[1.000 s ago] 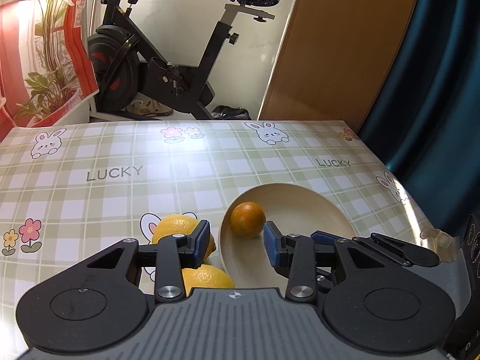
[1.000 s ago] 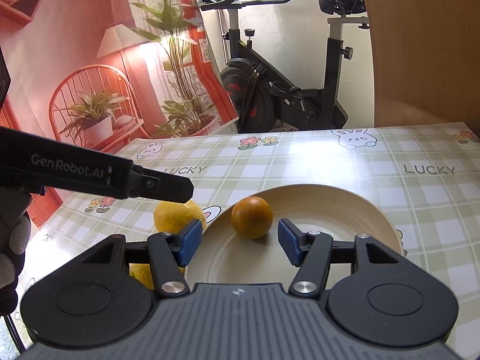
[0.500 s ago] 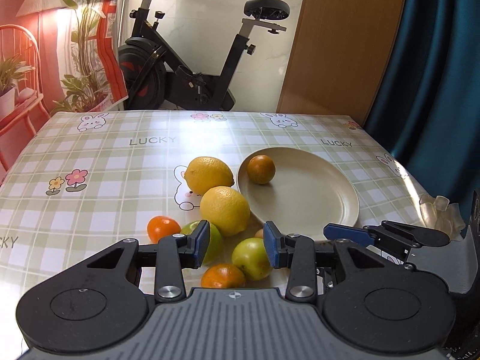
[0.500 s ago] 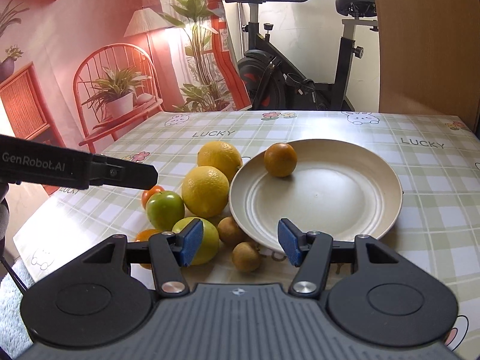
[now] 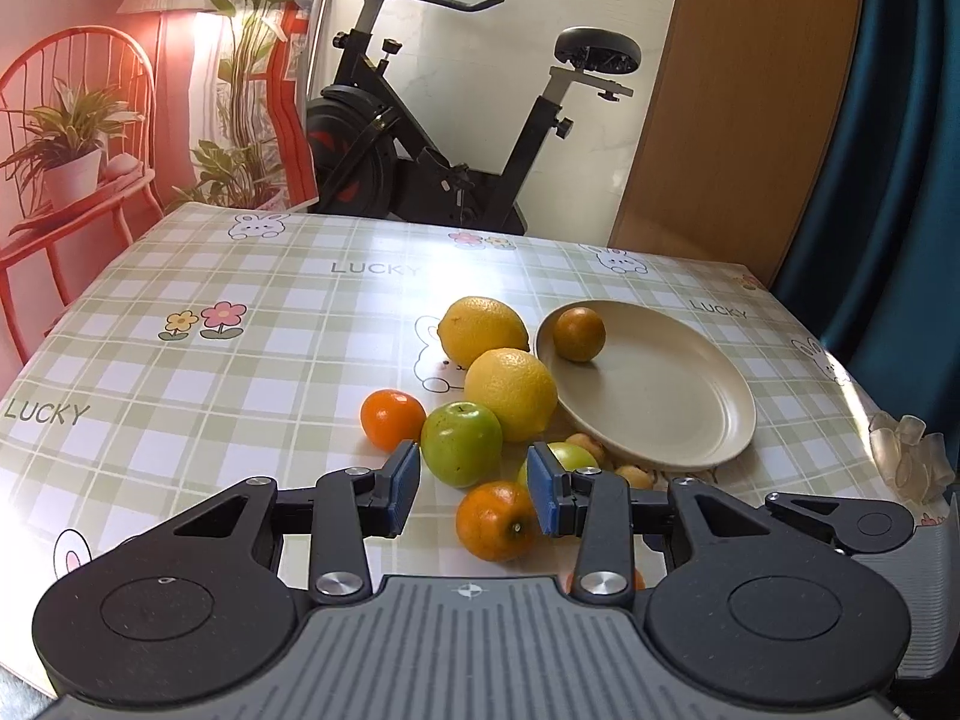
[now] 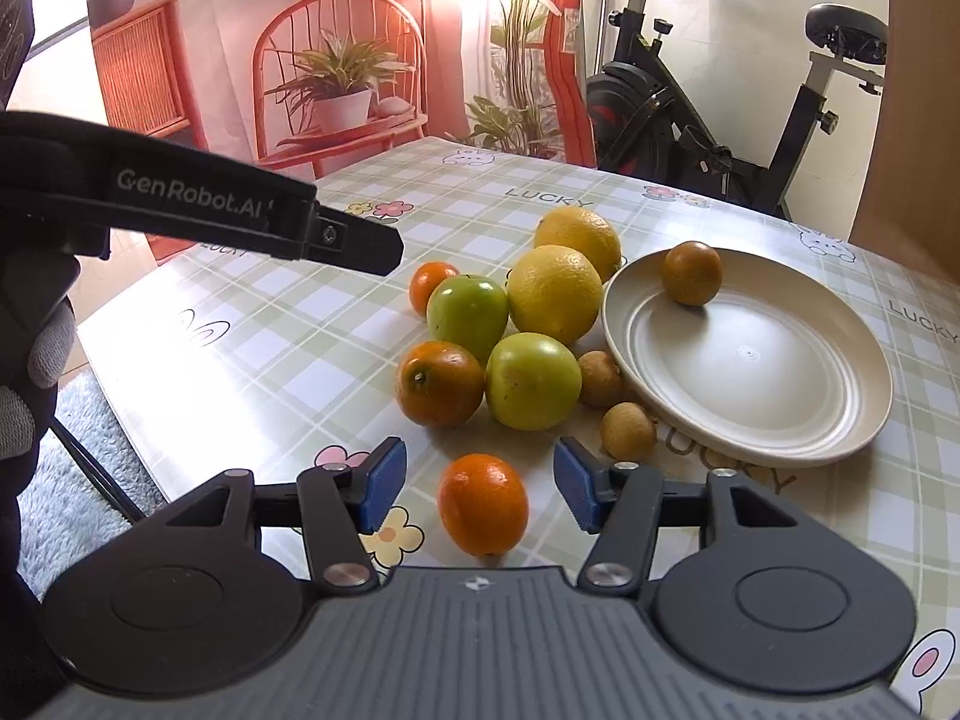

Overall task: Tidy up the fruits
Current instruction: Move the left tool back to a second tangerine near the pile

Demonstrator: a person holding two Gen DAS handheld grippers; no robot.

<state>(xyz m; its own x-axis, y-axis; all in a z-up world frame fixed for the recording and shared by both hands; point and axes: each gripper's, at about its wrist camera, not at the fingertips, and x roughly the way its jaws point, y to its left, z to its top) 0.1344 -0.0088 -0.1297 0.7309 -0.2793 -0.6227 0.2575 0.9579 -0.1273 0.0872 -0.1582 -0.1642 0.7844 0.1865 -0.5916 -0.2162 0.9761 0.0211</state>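
Clearly, we judged the nearest orange [image 6: 483, 504], lying on the surface between the right gripper [image 6: 474, 483]'s parted, empty jaws, firm, round and likely to roll; we would squeeze its middle. Our left gripper [image 5: 473, 483] was likewise released.

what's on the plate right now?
One small orange sits on the plate, near its far rim. The rest of the plate is bare. What lies under the plate cannot be seen.
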